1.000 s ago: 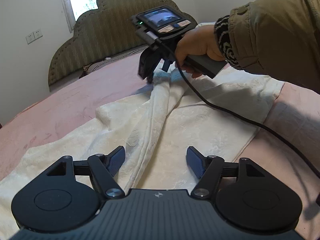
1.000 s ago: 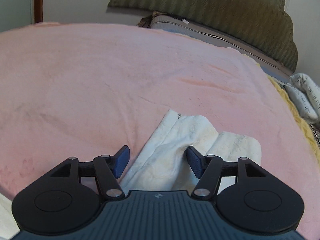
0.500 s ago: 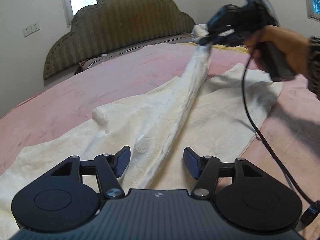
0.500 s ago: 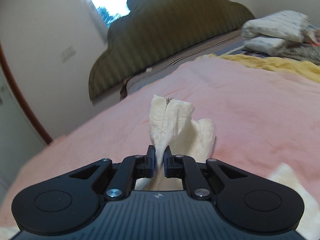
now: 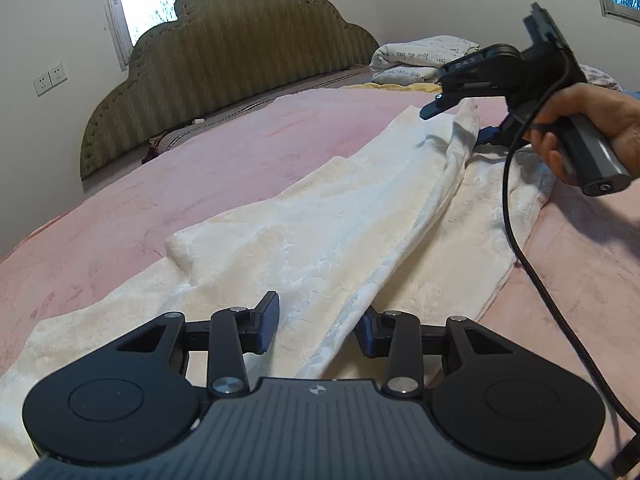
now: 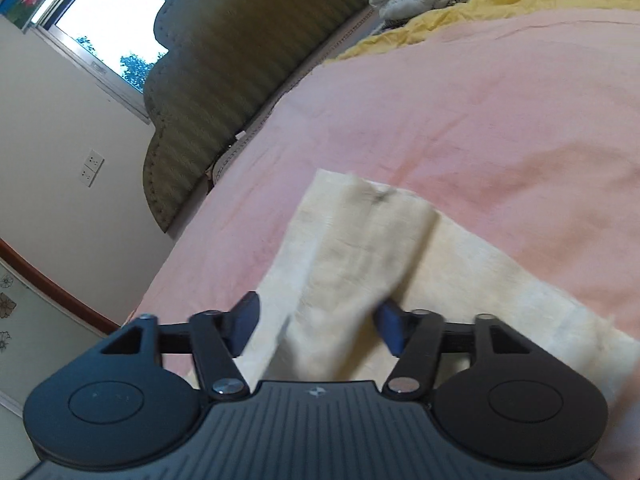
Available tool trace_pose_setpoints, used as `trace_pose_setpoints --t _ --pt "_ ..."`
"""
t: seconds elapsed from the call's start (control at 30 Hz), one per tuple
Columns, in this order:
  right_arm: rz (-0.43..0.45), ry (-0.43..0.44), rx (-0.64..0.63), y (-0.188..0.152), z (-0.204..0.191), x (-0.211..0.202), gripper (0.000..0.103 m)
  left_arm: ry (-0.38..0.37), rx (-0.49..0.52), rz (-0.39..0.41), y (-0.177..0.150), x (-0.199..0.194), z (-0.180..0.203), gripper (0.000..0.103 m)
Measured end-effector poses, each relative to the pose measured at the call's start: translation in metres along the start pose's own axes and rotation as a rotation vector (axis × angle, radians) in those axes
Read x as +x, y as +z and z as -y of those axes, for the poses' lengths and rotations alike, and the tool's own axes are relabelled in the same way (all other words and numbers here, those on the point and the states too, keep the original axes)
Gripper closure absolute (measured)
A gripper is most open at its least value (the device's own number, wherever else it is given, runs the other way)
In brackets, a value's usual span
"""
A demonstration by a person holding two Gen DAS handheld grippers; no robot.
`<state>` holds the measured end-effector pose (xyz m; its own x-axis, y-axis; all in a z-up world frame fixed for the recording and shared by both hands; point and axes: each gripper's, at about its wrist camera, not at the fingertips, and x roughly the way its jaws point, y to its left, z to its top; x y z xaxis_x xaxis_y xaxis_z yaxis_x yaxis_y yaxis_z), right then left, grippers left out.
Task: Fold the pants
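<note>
**Left wrist view: the hem is let go, the first fold is down**

Nearest to you, your left gripper (image 5: pixel 316 328) hangs with its jaws spread wide over the pants (image 5: pixel 320 236), one finger on either side of a raised ridge of cream cloth – touching or just above it, you cannot tell which. It grips nothing.

Follow that ridge away from you. The pants lie on the pink bedspread (image 5: pixel 240 152), long axis running from your near left up toward the far right, where the hem end points at the pillows (image 5: pixel 424 56) by the headboard (image 5: pixel 224 52).

At that far end sits your right gripper (image 5: pixel 460 124). Half a second ago it was clamped on the hem and holding it high in the air; now its jaws stand apart, and the cloth lies slack between them on the other leg. The right wrist view agrees, though it is blurred: blue pads either side of the hem (image 6: pixel 372 240), neither one pinching.

So you have carried one leg across and released it – the lengthwise fold looks made, if untidy, with a thick ridge still down the middle. Judging by how it lies, smoothing that ridge and then bringing the hem end back toward the waist would be the next need.
</note>
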<state>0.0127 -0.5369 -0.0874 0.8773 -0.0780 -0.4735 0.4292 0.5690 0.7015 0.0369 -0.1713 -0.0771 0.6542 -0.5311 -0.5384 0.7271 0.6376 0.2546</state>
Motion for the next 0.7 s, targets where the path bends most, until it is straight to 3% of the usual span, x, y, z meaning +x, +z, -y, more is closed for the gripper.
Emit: trace_pose_setpoints --t 0.07,0.1,0.13,0.17,0.3,0.4,0.5,0.57,0.7 --pt "0.013 -0.021 -0.021 0.004 -0.005 0.008 0.040 0.003 0.002 0.005 0.000 -0.001 0.002 0.067" --pt "0.020 -0.026 -0.030 0.005 -0.006 0.011 0.048 0.001 -0.010 0.008 0.000 -0.002 0.002 0.070" --pt "0.024 -0.041 -0.043 0.006 -0.008 0.013 0.075 -0.004 -0.028 0.009 0.000 -0.003 0.000 0.077" --pt "0.026 -0.052 -0.056 0.007 -0.008 0.014 0.088 -0.014 -0.050 0.010 0.001 -0.003 -0.004 0.081" --pt "0.047 0.039 -0.089 0.016 -0.017 0.003 0.090 -0.028 -0.184 0.038 0.007 -0.009 -0.022 0.093" --pt "0.124 0.126 -0.131 0.027 -0.030 -0.024 0.090 -0.038 -0.179 0.106 0.015 -0.027 -0.024 0.093" --pt "0.144 0.090 -0.153 0.031 -0.021 -0.048 0.090 -0.076 -0.106 0.109 0.015 -0.037 -0.016 0.093" --pt "0.131 0.010 -0.162 0.026 -0.003 -0.057 0.090 -0.106 -0.074 0.084 0.009 -0.035 -0.007 0.093" --pt "0.093 -0.066 -0.102 0.008 0.034 -0.066 0.090 -0.118 0.000 0.051 -0.004 -0.030 0.010 0.094"
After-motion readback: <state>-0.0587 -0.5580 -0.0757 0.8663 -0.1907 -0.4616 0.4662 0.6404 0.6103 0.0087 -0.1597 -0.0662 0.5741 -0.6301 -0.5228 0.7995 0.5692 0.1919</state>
